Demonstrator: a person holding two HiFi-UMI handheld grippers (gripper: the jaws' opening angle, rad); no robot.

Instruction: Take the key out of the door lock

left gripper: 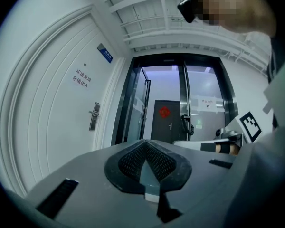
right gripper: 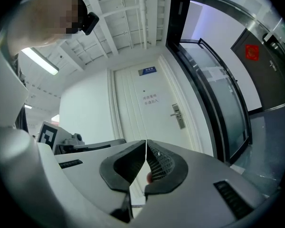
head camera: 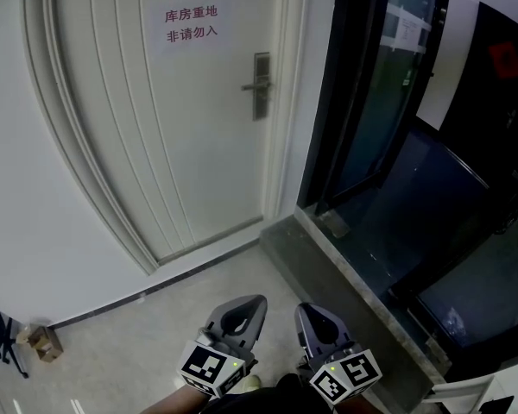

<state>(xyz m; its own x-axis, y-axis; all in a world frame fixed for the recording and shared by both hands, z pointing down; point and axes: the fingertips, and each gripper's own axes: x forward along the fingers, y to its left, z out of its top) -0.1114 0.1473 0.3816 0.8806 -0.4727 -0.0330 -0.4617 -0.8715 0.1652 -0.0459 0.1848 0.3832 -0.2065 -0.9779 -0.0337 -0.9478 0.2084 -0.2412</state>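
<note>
A white door (head camera: 181, 128) stands ahead with a metal lock plate and lever handle (head camera: 261, 84) on its right edge. The lock also shows in the left gripper view (left gripper: 94, 116) and the right gripper view (right gripper: 178, 116). No key can be made out at this distance. Both grippers hang low by my body, well short of the door. My left gripper (head camera: 250, 307) is shut with nothing in it, its tips meeting in its own view (left gripper: 145, 143). My right gripper (head camera: 309, 316) is shut and empty too (right gripper: 146, 142).
A paper sign (head camera: 190, 24) is stuck on the door. To the right are dark-framed glass doors (head camera: 371, 102) on a raised stone threshold (head camera: 345, 274). A small cardboard box (head camera: 45, 343) lies by the wall at lower left. Beyond the glass is a dark door (left gripper: 165, 120).
</note>
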